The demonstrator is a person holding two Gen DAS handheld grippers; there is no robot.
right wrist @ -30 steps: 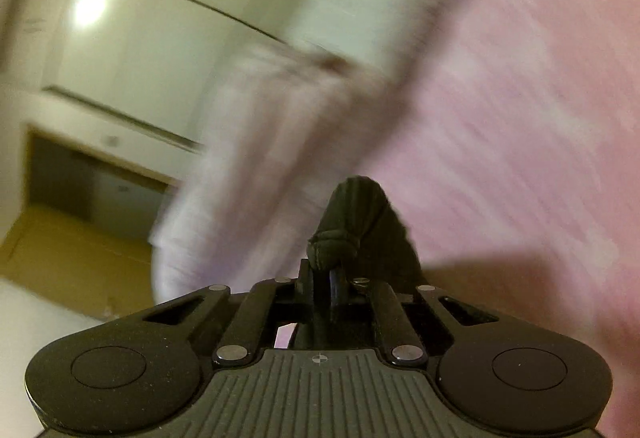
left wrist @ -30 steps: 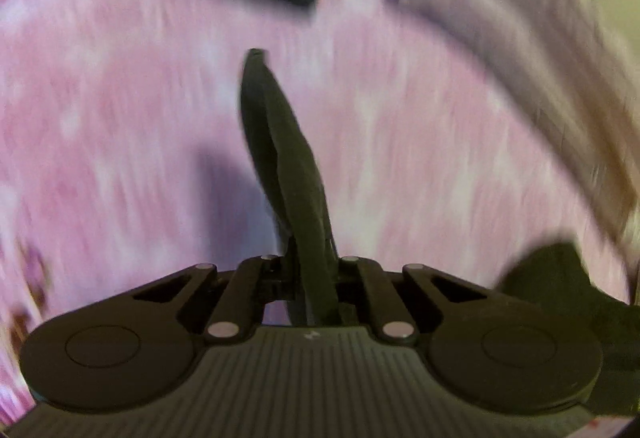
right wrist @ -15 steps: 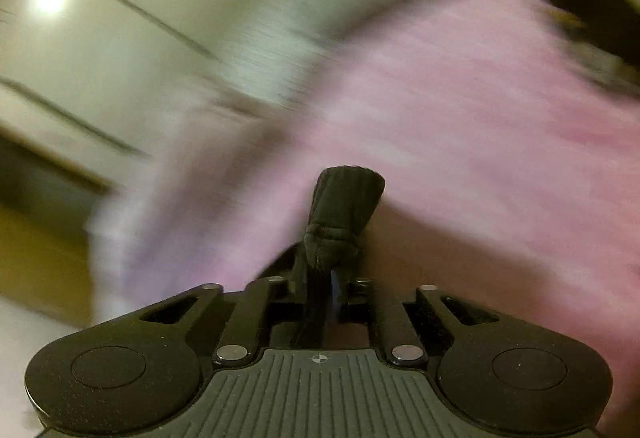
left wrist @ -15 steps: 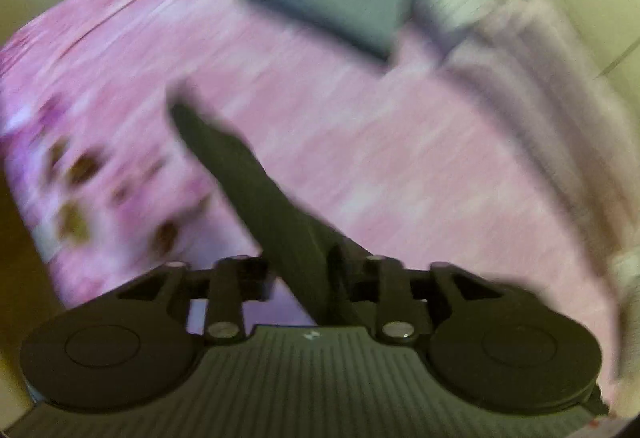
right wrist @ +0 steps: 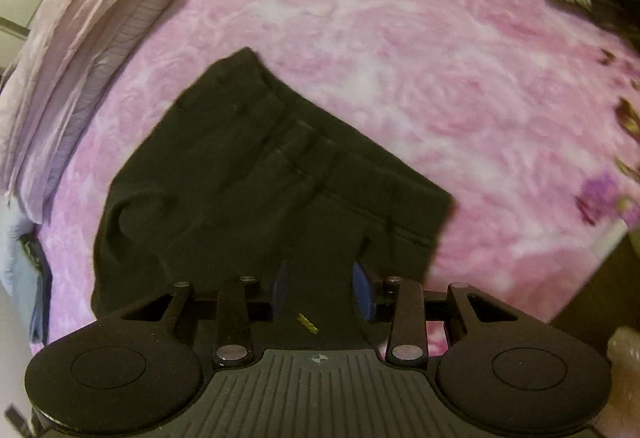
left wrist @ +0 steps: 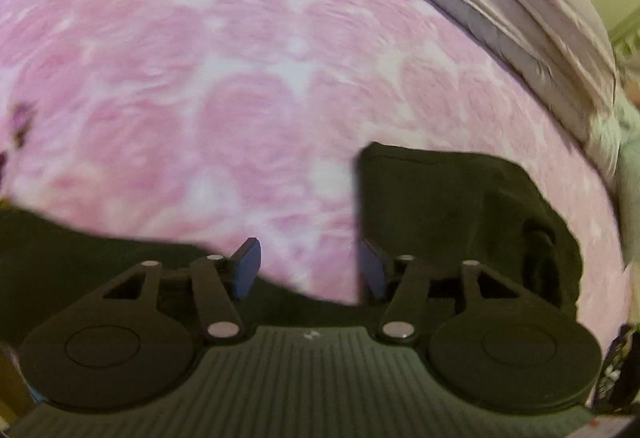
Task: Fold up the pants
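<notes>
Both hand-held grippers gape above black pants (right wrist: 256, 174) on pink blanket (right wrist: 400, 38).

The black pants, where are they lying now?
In the right wrist view the black pants lie spread on the pink blanket, just ahead of the open right claw, beside the lilac bedding.

1. The left gripper (left wrist: 310, 268) is spread wide, its two blue-padded fingers (left wrist: 248, 268) well apart with nothing between them.
2. The right gripper (right wrist: 322, 288) is also parted, though less widely; its blue pads stand on either side of dark cloth without pinching it.
3. Both grippers point forward and tilt downward, their black linkages level left to right.
</notes>
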